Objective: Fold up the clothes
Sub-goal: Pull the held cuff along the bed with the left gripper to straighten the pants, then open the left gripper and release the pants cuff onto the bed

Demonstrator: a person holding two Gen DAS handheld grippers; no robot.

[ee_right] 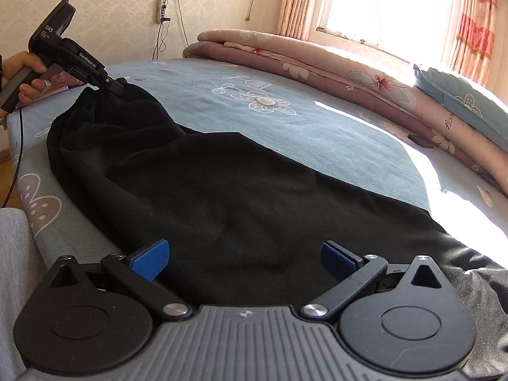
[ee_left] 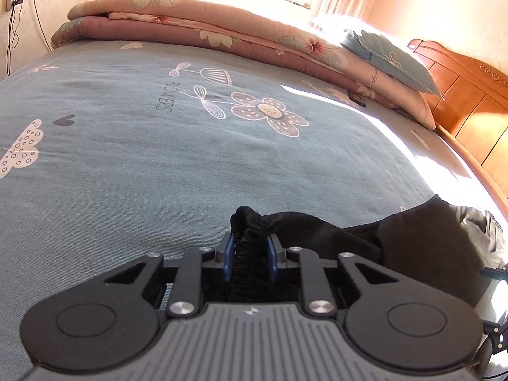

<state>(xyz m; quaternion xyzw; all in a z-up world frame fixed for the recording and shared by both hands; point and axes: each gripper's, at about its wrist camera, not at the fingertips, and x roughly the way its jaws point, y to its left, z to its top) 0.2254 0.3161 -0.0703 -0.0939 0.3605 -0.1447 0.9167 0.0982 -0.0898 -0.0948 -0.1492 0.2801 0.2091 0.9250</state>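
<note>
Early stage: black garment [ee_right: 222, 184] lies spread, unfolded, on bed [ee_left: 127, 158]; left gripper [ee_left: 249, 247] fingers clamp its gathered hem, right gripper [ee_right: 244, 254] fingers spread wide above cloth w/o grip; all folds remain.

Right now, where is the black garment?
The black garment lies along the near edge of the bed, its bunched end pinched in the left gripper.

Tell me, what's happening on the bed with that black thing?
A person is folding a black garment spread on the bed. The left gripper has pinched one bunched end of it. The right gripper hovers open over the other end, not gripping yet. Nothing is folded so far.
</note>
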